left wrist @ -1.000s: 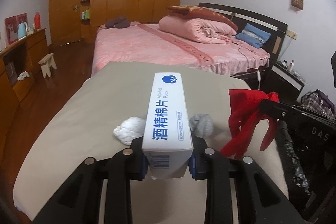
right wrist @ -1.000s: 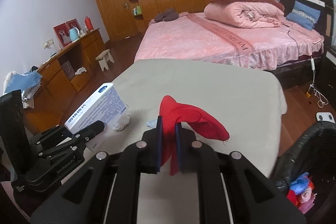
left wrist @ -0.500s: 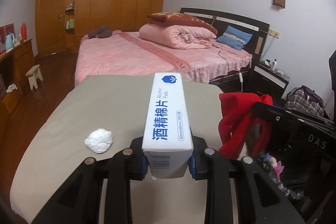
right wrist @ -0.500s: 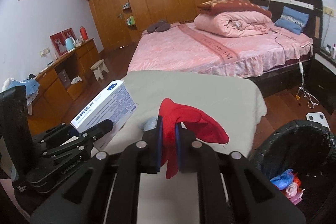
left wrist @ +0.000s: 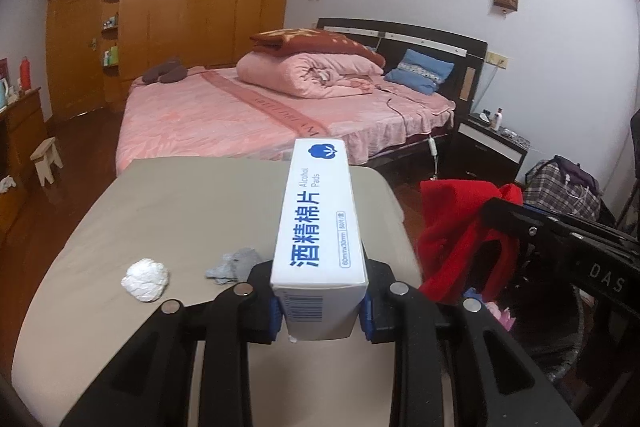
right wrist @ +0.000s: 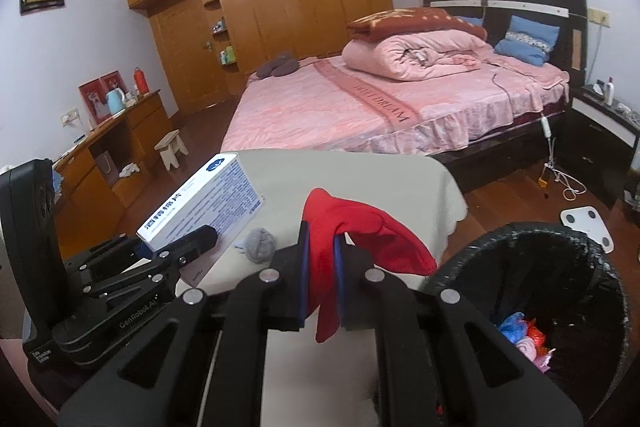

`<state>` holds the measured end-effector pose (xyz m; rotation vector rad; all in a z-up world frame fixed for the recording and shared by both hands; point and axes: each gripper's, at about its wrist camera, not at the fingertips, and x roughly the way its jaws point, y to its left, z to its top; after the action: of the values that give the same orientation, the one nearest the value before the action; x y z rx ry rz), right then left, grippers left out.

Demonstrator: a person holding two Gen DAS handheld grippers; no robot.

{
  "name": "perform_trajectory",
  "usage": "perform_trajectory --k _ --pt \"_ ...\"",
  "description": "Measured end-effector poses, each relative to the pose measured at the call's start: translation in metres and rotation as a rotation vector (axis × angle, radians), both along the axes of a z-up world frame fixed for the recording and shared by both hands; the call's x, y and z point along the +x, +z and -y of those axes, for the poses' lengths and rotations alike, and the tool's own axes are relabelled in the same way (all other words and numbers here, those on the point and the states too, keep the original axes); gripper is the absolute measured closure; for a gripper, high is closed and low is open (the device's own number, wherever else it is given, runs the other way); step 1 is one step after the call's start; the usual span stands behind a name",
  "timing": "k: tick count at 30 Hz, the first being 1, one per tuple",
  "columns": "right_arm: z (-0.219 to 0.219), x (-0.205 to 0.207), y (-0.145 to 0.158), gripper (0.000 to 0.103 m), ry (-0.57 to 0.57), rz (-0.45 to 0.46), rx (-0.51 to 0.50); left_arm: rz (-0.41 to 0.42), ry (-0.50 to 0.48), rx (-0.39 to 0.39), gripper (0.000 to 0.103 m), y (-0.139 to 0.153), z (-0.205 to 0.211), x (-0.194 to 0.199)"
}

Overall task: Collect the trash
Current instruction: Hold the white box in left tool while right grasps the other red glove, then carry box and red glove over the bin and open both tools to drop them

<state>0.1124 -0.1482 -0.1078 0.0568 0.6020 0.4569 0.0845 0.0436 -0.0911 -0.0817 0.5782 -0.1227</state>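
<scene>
Red cloth (right wrist: 352,227) is pinched in our right gripper (right wrist: 320,279) beside the black bin (right wrist: 560,259); our left gripper (left wrist: 320,311) clamps the white alcohol-pad box (left wrist: 320,223) over the desk (left wrist: 180,203), where a foil ball (left wrist: 145,279), probably trash, lies.

- The left wrist view is taken close along the left gripper (left wrist: 320,311), facing the pink bed (left wrist: 256,115).
- The right wrist view faces likewise; the beige table (right wrist: 360,171) and bed are shared.
</scene>
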Motion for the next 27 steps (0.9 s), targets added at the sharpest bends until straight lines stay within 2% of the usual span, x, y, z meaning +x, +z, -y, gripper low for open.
perform_trajectory --k 27 --pt "0.115 -0.026 0.001 0.093 -0.204 0.004 -0.055 0.021 -0.241 -0.002 0.074 0.008 0.115 0.007"
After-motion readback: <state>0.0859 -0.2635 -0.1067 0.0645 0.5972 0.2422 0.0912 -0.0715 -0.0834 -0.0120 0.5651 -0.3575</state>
